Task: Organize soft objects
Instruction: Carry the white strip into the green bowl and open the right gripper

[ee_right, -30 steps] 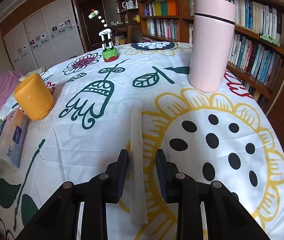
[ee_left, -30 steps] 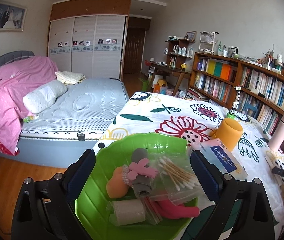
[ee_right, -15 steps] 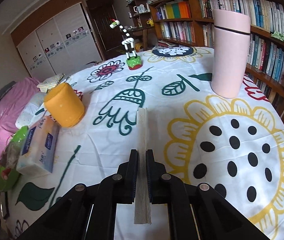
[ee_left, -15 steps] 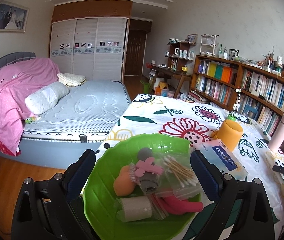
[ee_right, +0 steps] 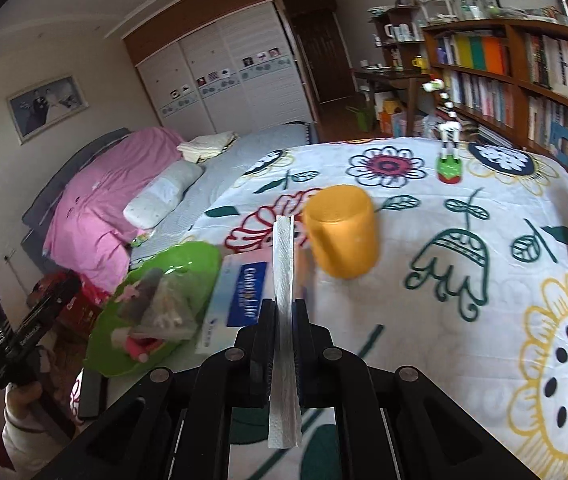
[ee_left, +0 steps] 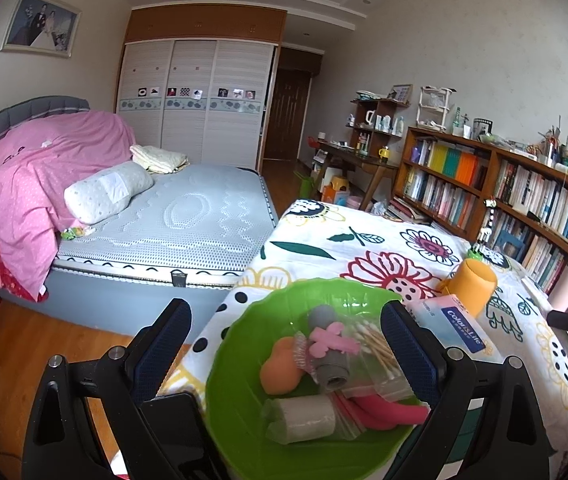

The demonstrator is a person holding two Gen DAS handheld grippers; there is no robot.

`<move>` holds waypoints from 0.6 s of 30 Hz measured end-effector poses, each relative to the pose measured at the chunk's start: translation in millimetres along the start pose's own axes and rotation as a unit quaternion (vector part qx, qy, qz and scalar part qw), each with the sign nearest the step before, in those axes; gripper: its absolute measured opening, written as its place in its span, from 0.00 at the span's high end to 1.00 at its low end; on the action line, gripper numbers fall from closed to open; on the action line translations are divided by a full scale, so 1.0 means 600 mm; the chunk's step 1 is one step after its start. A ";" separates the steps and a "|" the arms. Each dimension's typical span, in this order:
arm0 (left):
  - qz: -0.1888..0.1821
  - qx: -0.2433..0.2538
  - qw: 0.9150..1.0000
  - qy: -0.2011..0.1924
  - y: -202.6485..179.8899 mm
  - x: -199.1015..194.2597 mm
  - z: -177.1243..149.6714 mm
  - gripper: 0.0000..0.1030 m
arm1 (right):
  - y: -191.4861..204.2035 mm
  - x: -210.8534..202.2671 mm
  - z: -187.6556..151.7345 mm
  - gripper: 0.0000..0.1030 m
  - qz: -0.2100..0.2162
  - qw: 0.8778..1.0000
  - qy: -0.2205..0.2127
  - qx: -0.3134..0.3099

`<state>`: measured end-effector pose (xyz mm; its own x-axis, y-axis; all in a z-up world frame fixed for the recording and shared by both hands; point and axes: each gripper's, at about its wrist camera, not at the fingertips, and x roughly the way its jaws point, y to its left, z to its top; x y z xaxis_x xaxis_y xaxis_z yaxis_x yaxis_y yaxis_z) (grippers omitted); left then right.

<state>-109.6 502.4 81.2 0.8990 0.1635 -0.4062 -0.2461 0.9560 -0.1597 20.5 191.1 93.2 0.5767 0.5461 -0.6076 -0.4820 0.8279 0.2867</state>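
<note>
Right gripper point(ee_right: 283, 312): jaws closed tight on folded white tissue strip point(ee_right: 283, 280), held edge-up above worktop point(ee_right: 484, 320), just in front of orange cup point(ee_right: 342, 230). Left gripper point(ee_left: 284, 344): jaws spread wide, empty, flanking green bowl point(ee_left: 240, 412) left of orange cup. In bowl: orange sponge point(ee_left: 280, 372), grey roll point(ee_left: 330, 344), bagged cotton swabs point(ee_left: 372, 344). Tissue pack point(ee_left: 458, 328) between bowl and cup.

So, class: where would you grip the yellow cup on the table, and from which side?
Grip the yellow cup across its round side wall near mid-height, coming in level from the front. It stands upside down, closed base up, so there is no rim to pinch from above. The right gripper is shut on a folded tissue, so probably release that first.
</note>
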 end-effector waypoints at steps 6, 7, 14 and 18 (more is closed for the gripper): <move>0.019 -0.009 1.000 -0.010 0.020 -0.006 -0.005 0.06 | 0.103 0.061 0.006 0.91 0.052 0.996 0.034 -0.060; 0.021 -0.009 1.000 -0.012 0.023 -0.007 -0.007 0.07 | 0.119 0.071 0.007 0.91 0.059 0.995 0.039 -0.069; 0.030 -0.022 0.999 -0.022 0.043 -0.015 -0.010 0.07 | 0.187 0.134 0.000 0.91 0.082 0.988 0.075 -0.106; 0.034 -0.033 0.999 -0.026 0.055 -0.019 -0.013 0.07 | 0.202 0.164 -0.005 0.91 0.083 0.987 0.092 -0.107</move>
<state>-130.6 530.0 73.6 0.8962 0.2422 -0.3718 -0.3299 0.9241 -0.1930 16.7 344.5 65.8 0.3576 0.6235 -0.6952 -0.6991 0.6723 0.2434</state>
